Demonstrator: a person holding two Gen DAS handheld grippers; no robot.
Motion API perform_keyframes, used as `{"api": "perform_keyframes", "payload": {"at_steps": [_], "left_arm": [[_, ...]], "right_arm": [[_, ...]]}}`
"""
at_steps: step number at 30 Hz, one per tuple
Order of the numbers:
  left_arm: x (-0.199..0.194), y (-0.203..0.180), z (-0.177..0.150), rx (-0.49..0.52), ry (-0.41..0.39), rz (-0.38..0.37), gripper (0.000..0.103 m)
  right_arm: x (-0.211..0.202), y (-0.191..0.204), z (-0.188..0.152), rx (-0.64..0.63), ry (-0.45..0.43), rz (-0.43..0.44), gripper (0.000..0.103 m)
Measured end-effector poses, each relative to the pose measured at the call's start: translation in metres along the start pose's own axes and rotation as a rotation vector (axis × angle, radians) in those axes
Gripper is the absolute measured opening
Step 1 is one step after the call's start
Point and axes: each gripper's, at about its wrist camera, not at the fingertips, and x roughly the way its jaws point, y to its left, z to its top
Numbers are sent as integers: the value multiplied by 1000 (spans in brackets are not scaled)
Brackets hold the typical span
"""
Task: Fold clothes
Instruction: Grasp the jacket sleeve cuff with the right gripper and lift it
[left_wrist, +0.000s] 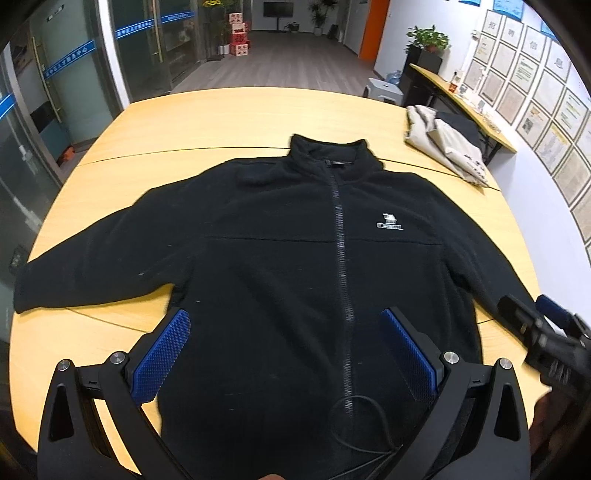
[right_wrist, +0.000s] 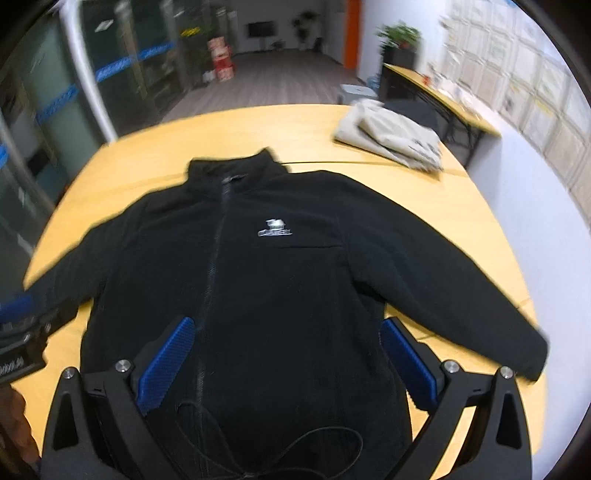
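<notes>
One white chest logo (left_wrist: 389, 221) on black jacket (left_wrist: 280, 258), unreadable.

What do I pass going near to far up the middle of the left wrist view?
Left claw, open, over the hem → black cable loop → jacket with its zipper → collar → bare table → the floor beyond.

One black jacket (left_wrist: 280, 258), one beige garment (left_wrist: 447, 144), one table (left_wrist: 240, 114).
</notes>
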Motion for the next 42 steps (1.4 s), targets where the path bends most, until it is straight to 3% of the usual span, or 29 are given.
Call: {"api": "perform_keyframes", "payload": {"at_steps": [4,9,11,15,19,22,24,26,29,31,34,38,42], "left_arm": [[9,-27,1,18,1,-20,103],[26,-69,5,35,-5,-38,103],[34,-88,9,45,-7,-42,103],[46,-117,13,36,0,-53,103],[49,-138,10,51,3,-50,103],[49,-145,4,58,5,-36,103],[48,-145,1,54,9,-25,103],[47,-139,-2,39,7,-13,103],[42,-125,-5,11,-1,1,103],[39,-111,-6,-12,-6,6,103],[31,-85,-7,-49,-27,12,103],[25,-37,-3,-105,-51,22,103],[21,22,0,-150,-71,17,103]], "right_arm": [[24,-113,-17,255,61,-39,103],[47,-271,-63,542,109,-218,103],[53,-318,-81,616,118,-259,103],[61,-380,-113,764,120,-321,102],[69,-413,-134,868,123,-350,100],[71,-418,-136,854,106,-398,92],[71,-419,-133,830,97,-442,76],[67,-424,-131,834,72,-456,40],[62,-427,-126,857,27,-406,21],[52,-423,-115,830,-22,-396,14],[18,-405,-91,755,-139,-395,13],[-35,-327,-25,553,-335,-371,13],[-75,-228,69,332,-496,-296,13]]}}
